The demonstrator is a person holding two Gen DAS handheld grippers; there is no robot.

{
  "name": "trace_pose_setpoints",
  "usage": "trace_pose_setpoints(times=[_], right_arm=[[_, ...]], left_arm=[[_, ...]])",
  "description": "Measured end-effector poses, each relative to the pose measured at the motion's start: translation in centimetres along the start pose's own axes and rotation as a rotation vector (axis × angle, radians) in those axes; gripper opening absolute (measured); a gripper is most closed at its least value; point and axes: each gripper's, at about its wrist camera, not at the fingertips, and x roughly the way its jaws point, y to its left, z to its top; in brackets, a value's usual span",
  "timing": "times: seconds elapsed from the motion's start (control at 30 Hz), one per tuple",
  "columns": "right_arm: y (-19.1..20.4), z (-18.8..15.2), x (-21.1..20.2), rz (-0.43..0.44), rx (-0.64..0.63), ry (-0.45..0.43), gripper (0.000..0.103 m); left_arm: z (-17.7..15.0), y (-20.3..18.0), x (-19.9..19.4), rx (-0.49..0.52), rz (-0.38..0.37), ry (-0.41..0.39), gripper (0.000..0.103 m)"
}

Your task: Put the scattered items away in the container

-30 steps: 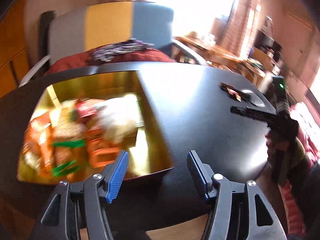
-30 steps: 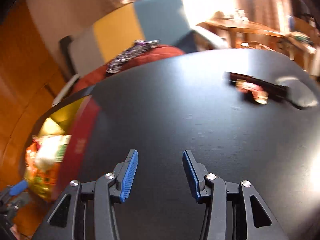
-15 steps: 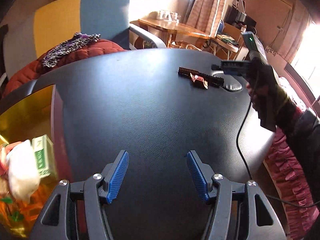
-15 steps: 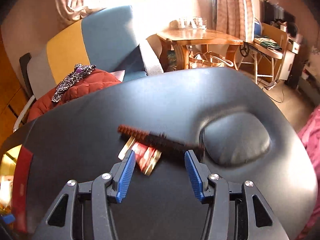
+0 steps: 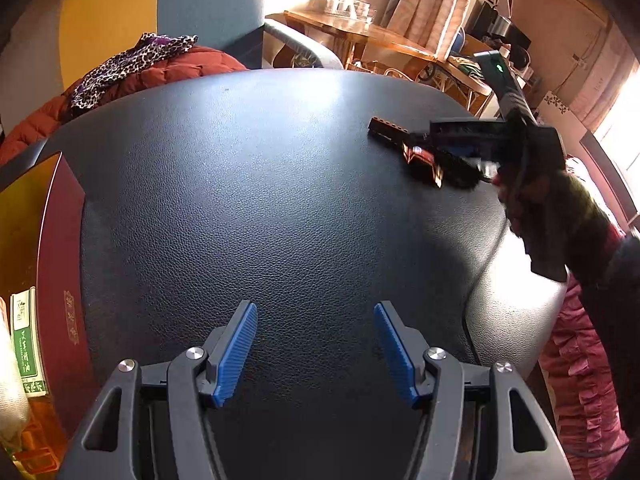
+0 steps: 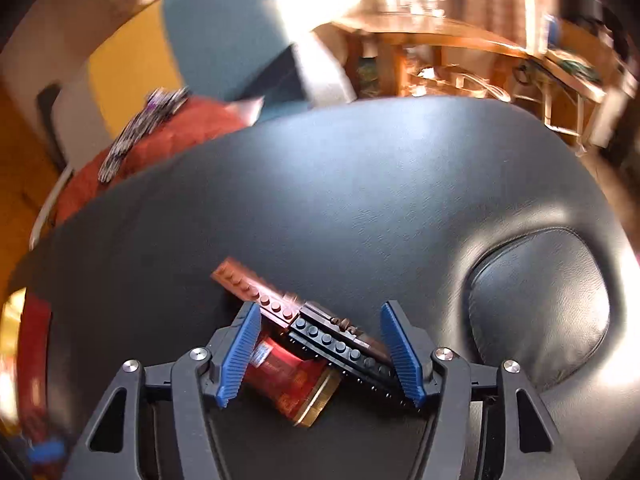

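Brick strip [image 6: 320, 330], brown and black studded plates end to end, lies on the tabletop [image 5: 280, 200] across a red packet [image 6: 292, 376]; both now sit between the fingers of the right gripper [image 6: 320, 354], which half a second ago was short of them. Its fingers stand wide, nothing gripped; contact with the strip cannot be told. So a pickup of the last loose things looks close. Box [image 5: 60, 280] stands at the far left edge, well apart, with packets [image 5: 24, 340] already inside. Left gripper [image 5: 316, 354] has swung off the box and hovers wide and empty over bare tabletop. Open room between strip and box; padded dip [image 6: 536, 300] just right of strip.
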Motion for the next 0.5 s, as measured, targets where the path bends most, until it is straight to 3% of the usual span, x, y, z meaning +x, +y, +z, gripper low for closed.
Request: trace_pose_setpoints(times=[0.3, 0.5], right_arm=[[6.1, -7.2, -2.4, 0.152, -0.114, 0.023, 0.063], [5.9, -11.6, -5.3, 0.188, -0.045, -0.009, 0.062]], left_arm=[[-1.6, 0.3, -1.2, -0.014, 0.026, -0.005, 0.062], [0.1, -0.6, -0.8, 0.010, 0.018, -0.008, 0.062]])
